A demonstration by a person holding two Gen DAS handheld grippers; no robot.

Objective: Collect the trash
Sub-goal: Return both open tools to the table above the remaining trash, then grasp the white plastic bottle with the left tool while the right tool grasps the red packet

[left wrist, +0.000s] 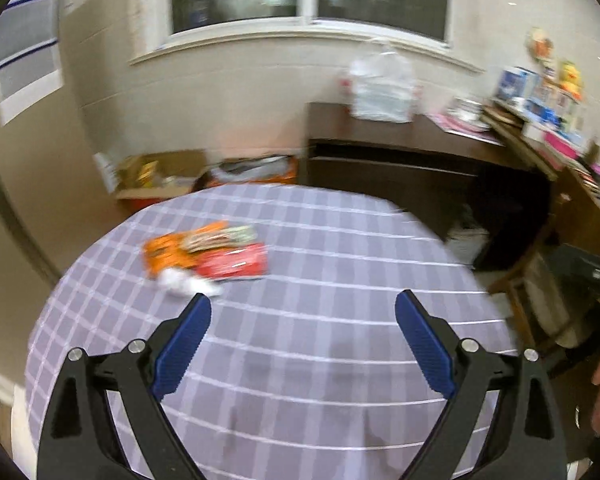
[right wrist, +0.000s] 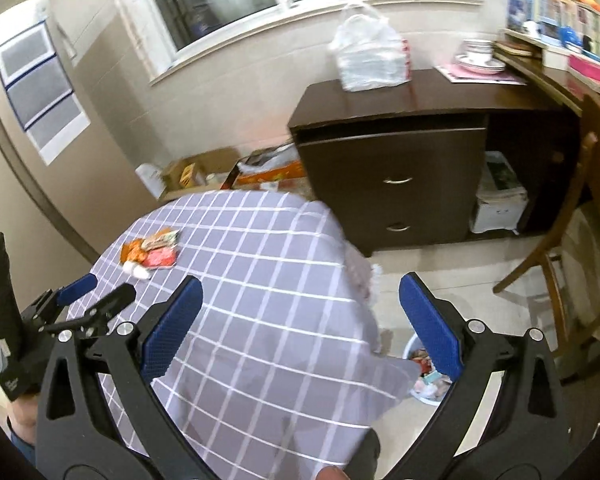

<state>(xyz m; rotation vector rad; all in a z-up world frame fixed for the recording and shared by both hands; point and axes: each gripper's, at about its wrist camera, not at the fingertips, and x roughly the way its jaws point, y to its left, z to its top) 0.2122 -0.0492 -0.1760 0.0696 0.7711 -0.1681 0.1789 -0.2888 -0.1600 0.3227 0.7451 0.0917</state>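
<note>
A small heap of snack wrappers and a white paper wad lies near the table's far left edge. Both are judged light, crinkly, best pinched at an edge. Left gripper and right gripper are spread wide, empty. A bin is seen below the table's right edge.

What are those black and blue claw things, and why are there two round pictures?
They are grabbing tools, one in each of a person's hands, each with a camera looking along its two blue fingers. One picture is from the left gripper, the other from the right gripper. Both are open and hold nothing. On the checked tablecloth lies a small pile of trash: an orange wrapper, a red wrapper and crumpled white paper. On the floor beside the table stands a bin with rubbish already inside.
</note>
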